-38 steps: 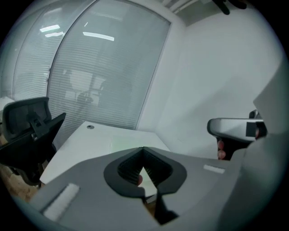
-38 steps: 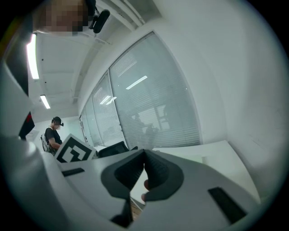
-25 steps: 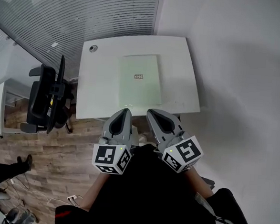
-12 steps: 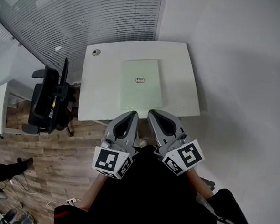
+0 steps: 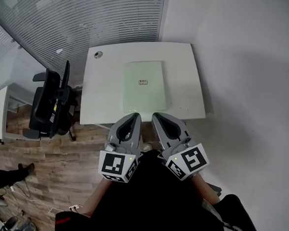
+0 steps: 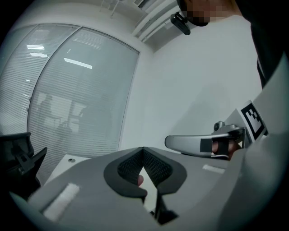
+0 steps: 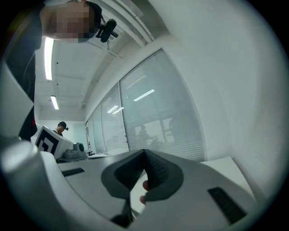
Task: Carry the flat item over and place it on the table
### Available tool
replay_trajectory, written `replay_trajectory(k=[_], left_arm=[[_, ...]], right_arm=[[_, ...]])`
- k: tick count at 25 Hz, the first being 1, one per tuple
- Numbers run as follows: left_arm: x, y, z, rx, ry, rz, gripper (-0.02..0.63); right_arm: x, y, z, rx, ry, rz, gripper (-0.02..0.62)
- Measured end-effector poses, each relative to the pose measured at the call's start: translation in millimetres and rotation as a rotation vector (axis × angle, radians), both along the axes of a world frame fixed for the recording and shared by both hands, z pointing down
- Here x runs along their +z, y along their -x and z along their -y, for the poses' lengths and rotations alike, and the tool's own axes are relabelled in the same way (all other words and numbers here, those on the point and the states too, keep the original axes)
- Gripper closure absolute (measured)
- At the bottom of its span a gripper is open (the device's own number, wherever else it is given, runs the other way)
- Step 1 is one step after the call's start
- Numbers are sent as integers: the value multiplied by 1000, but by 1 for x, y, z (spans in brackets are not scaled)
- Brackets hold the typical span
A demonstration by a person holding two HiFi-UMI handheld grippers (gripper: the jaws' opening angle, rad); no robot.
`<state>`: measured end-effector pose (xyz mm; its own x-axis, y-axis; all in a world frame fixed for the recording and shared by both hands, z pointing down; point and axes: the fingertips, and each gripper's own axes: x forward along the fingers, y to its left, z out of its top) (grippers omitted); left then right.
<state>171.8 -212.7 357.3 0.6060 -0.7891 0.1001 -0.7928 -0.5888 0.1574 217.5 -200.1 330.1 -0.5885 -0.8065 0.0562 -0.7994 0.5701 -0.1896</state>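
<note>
At bench (image 5: 188, 61) centre, flat item (image 5: 144, 85) lies flat — placement judged done. At 6 o'clock, left claw (image 5: 134, 116) and right claw (image 5: 157, 115) clenched, empty — nothing left to carry.

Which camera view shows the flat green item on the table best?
The head view. It looks down on the whole flat green item, which lies flat on the white table with a small label near its middle. The left and right gripper views look almost level across the table, so the item cannot be made out there.
</note>
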Motion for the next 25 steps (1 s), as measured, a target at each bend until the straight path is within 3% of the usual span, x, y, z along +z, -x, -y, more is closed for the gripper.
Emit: replay_trajectory(k=[4, 25], left_arm=[[4, 3, 0, -3, 32, -50, 601], [15, 20, 0, -75, 69, -42, 601]], right_arm=[[2, 0, -2, -4, 4, -6, 595], [8, 5, -4, -18, 27, -22, 595]])
